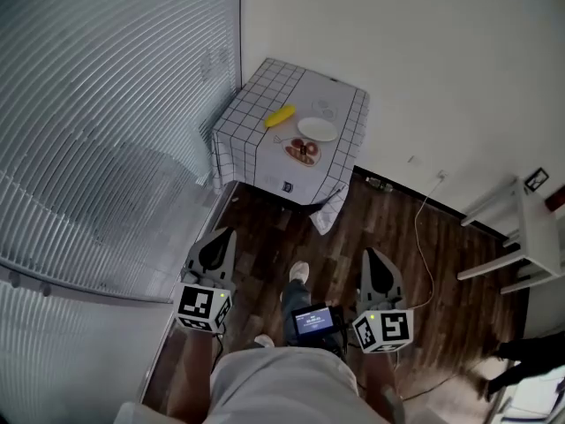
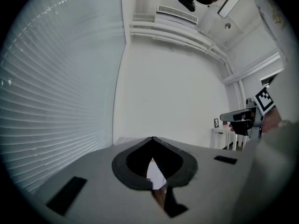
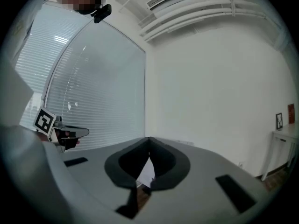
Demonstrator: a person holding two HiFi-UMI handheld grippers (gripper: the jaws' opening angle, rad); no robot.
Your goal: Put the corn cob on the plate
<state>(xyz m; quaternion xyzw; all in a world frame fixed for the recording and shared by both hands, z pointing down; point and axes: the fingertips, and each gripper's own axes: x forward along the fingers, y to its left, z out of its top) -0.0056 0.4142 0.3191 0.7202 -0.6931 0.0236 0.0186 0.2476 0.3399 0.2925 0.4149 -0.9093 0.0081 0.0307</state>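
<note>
A yellow corn cob (image 1: 281,117) lies on a small table with a white checked cloth (image 1: 247,122) in the far corner of the room. Right of the cob sits an empty white plate (image 1: 317,129), and in front of that a second plate with reddish food (image 1: 303,152). Both grippers are far from the table, held level over the dark wood floor. My left gripper (image 1: 221,235) is shut with nothing in it. My right gripper (image 1: 371,254) is also shut and empty. In the left gripper view the jaws (image 2: 152,139) meet at the tip; so do the jaws (image 3: 149,139) in the right gripper view.
A window with blinds (image 1: 106,104) runs along the left. A white wall stands behind the table. A white shelf (image 1: 530,228) stands at the right, and a cable (image 1: 426,237) trails across the floor. The person's feet and a small screen (image 1: 313,321) are between the grippers.
</note>
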